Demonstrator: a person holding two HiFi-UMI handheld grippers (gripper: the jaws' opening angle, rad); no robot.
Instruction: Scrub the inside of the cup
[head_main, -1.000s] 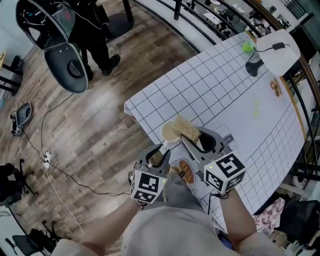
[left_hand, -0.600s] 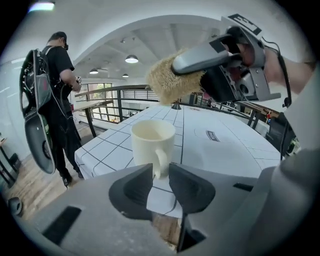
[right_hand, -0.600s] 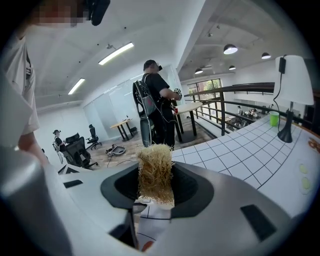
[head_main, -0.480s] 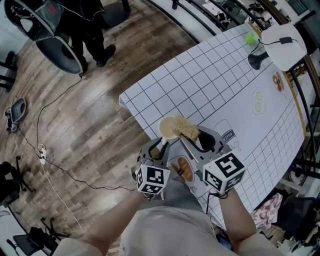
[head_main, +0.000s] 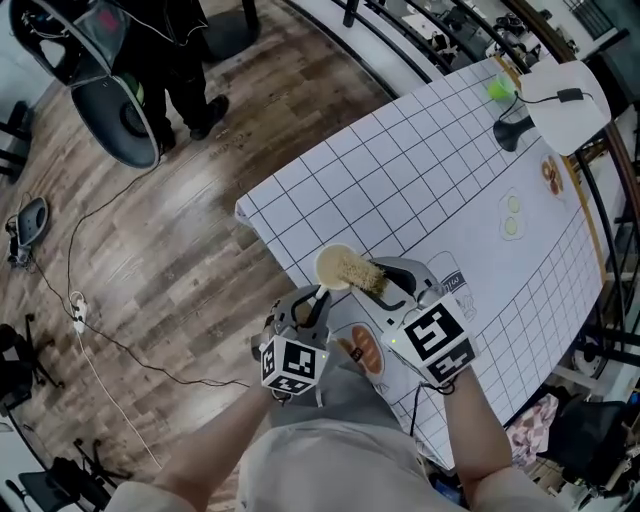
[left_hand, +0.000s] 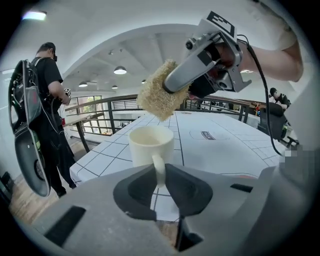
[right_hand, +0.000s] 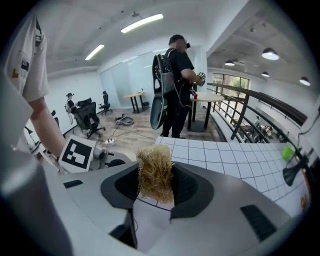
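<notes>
A cream cup (head_main: 334, 266) is held up over the near corner of the gridded table (head_main: 420, 180). My left gripper (head_main: 317, 300) is shut on the cup's handle (left_hand: 159, 169), which stands pinched between the jaws in the left gripper view. My right gripper (head_main: 386, 281) is shut on a straw-coloured loofah scrubber (head_main: 358, 271). In the left gripper view the scrubber (left_hand: 158, 91) hangs just above the cup's open mouth (left_hand: 151, 136), tilted down from the upper right. In the right gripper view the scrubber (right_hand: 155, 172) fills the gap between the jaws and hides the cup.
A person in black with a backpack (right_hand: 172, 75) stands on the wood floor beyond the table corner, beside a dark chair (head_main: 125, 110). Far along the table are a green ball (head_main: 495, 92), a black stand (head_main: 514, 131) and a white pad (head_main: 566, 92). Cables trail over the floor.
The right gripper has carried the scrubber down and left, from beside the cup's rim to over its mouth. The left gripper still holds the cup by its handle.
</notes>
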